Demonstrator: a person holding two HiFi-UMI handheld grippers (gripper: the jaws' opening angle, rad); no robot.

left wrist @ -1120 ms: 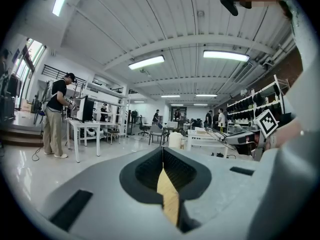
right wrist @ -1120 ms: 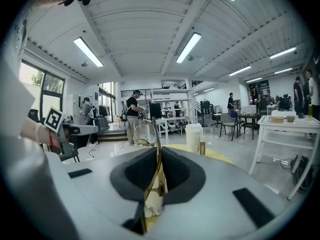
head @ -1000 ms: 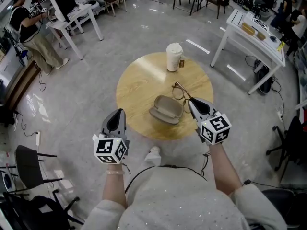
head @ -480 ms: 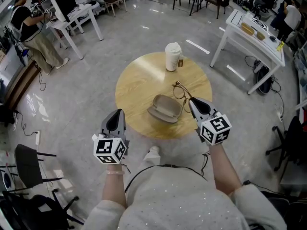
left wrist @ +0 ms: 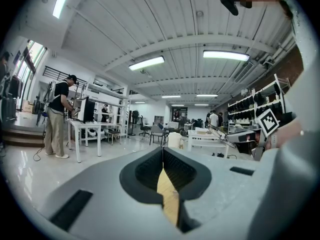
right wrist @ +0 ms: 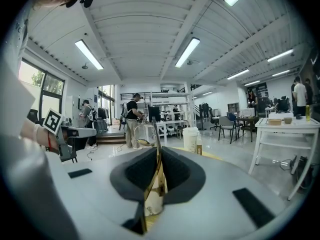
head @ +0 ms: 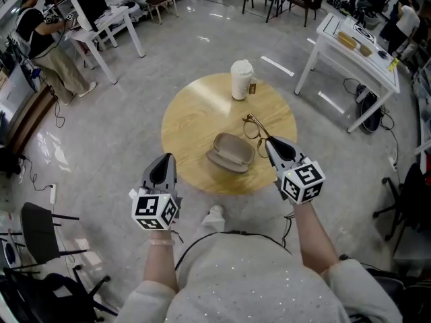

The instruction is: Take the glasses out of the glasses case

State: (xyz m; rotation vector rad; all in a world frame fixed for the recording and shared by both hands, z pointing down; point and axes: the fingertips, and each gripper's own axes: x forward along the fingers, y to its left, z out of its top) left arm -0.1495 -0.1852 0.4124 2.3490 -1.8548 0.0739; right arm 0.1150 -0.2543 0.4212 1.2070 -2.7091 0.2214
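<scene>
Beyond the glasses case (head: 231, 153) and glasses (head: 254, 128), a white cup (head: 241, 79) stands apart.

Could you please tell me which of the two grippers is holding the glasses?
The right gripper: its jaws pinch the glasses by a thin gold temple. The left gripper is shut with nothing between its jaws.

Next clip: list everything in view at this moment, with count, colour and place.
table: one, light wood, mid-floor
glasses case: one, grey-beige, open, on the table's near side
glasses: one pair, gold frame, right of the case
cup: one, white, table's far edge
desks: two, white, far left and far right
people: several, mixed clothing, by the desks
left hand-held gripper: one, grey, shut and empty, short of the table
right hand-held gripper: one, grey, shut on the glasses
</scene>
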